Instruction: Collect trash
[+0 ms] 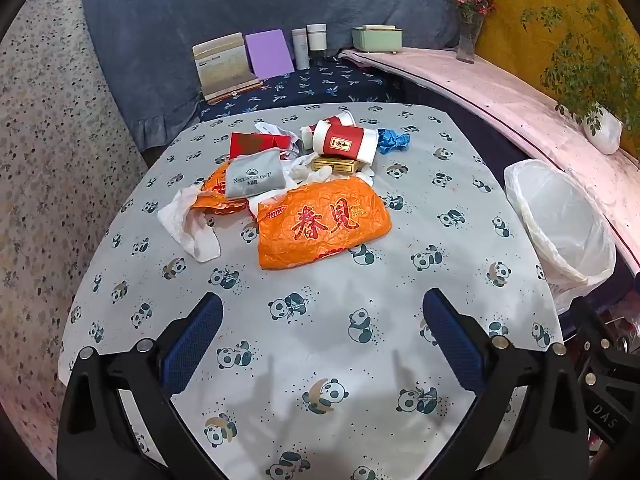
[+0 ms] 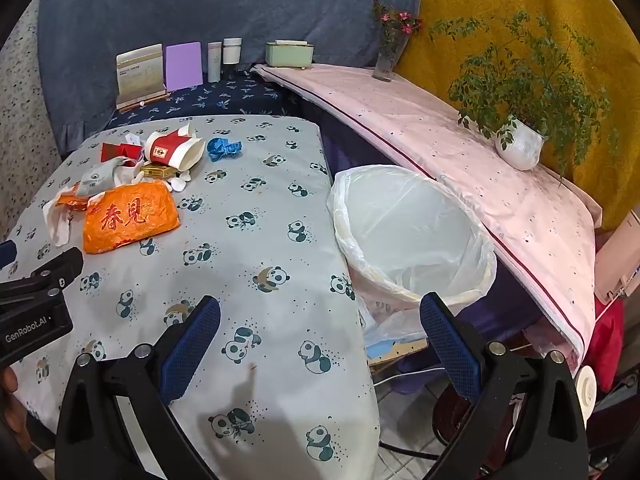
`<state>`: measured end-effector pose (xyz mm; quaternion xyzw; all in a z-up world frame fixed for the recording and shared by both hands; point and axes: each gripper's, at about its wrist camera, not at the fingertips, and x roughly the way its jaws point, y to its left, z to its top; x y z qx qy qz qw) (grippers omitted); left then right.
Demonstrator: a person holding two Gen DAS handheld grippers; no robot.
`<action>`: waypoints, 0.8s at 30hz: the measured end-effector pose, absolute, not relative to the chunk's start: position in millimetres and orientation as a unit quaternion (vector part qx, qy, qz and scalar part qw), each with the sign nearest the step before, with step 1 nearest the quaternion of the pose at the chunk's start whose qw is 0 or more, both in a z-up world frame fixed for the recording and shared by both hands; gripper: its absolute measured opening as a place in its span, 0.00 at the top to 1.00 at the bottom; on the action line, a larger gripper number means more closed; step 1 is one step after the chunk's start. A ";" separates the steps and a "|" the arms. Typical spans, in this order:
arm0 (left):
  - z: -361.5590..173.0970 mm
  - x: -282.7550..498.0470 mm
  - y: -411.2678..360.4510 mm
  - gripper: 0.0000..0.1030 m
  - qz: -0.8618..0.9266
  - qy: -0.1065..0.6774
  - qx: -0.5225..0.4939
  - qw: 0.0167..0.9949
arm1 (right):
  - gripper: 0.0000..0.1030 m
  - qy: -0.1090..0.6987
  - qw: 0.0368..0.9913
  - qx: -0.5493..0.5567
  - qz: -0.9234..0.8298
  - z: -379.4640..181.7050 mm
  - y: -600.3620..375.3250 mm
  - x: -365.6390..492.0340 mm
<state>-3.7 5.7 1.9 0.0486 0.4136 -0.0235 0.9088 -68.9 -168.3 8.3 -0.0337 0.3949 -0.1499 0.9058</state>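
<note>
A heap of trash lies on the panda-print tablecloth (image 1: 320,340): an orange plastic bag (image 1: 322,222) (image 2: 130,216) in front, a grey pouch (image 1: 256,176), a crumpled white tissue (image 1: 188,224), red-and-white paper cups (image 1: 344,142) (image 2: 174,150), a red packet (image 1: 252,144), a gold box (image 1: 336,165) and a blue glove (image 1: 394,140) (image 2: 224,147). A bin with a white liner (image 1: 560,220) (image 2: 412,236) stands off the table's right edge. My left gripper (image 1: 322,322) hangs open above bare cloth, short of the orange bag. My right gripper (image 2: 320,322) is open over the table's right edge near the bin.
At the back stand a card holder (image 1: 222,64), a purple board (image 1: 270,52), two white bottles (image 1: 308,44) and a green tissue box (image 1: 376,38). A pink-covered shelf (image 2: 460,152) on the right carries a flower vase (image 2: 390,56) and a potted plant (image 2: 520,144).
</note>
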 end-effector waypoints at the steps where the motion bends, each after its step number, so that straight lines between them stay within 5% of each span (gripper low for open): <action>1: 1.4 -6.9 3.0 0.07 -0.023 0.412 0.049 0.910 | 0.07 0.394 0.906 -0.033 -0.149 8.6 -168.4 -69.3; 24: -1.0 -9.9 4.7 0.07 -0.015 0.415 0.039 0.909 | 0.07 0.386 0.909 -0.032 -0.152 13.9 -171.1 -73.0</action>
